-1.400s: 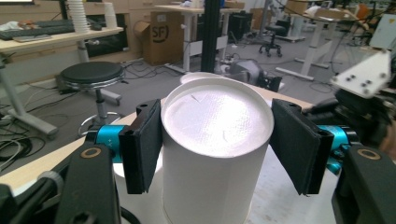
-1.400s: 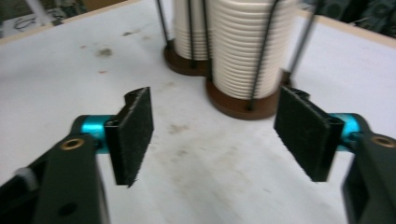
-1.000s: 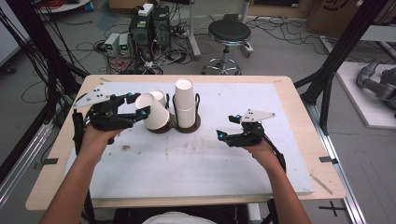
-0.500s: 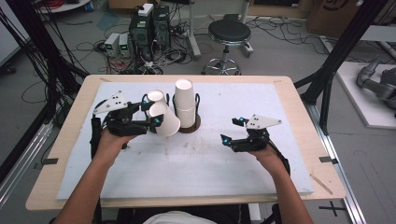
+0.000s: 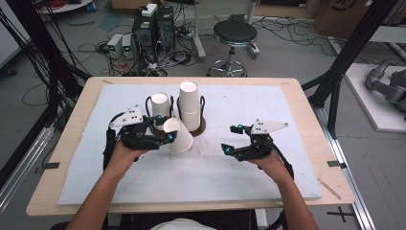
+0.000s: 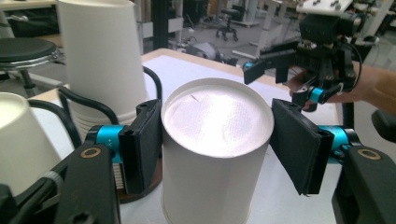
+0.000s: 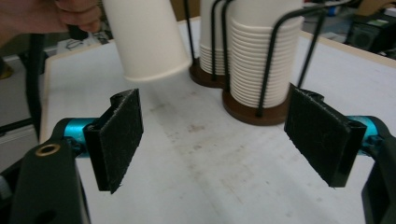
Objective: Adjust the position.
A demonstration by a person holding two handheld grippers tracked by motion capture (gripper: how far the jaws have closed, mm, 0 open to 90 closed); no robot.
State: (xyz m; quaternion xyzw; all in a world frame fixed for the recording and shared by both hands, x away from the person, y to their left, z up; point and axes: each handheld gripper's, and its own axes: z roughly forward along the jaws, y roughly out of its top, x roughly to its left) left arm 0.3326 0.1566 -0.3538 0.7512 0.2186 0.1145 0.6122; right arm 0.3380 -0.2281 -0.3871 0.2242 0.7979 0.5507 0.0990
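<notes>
Now left tool [image 5: 168, 138] clamping paper cup [image 5: 178, 135], moved lower, nearer; right tool [image 5: 229, 139] open, empty

The cup [image 6: 212, 154] was matt white paper, its bottom faintly textured. Gripper pads [image 7: 119, 137] looked like rough black foam. The surface [image 5: 287, 81] was pale wood under a scuffed white mat [image 5: 249, 172].
</notes>
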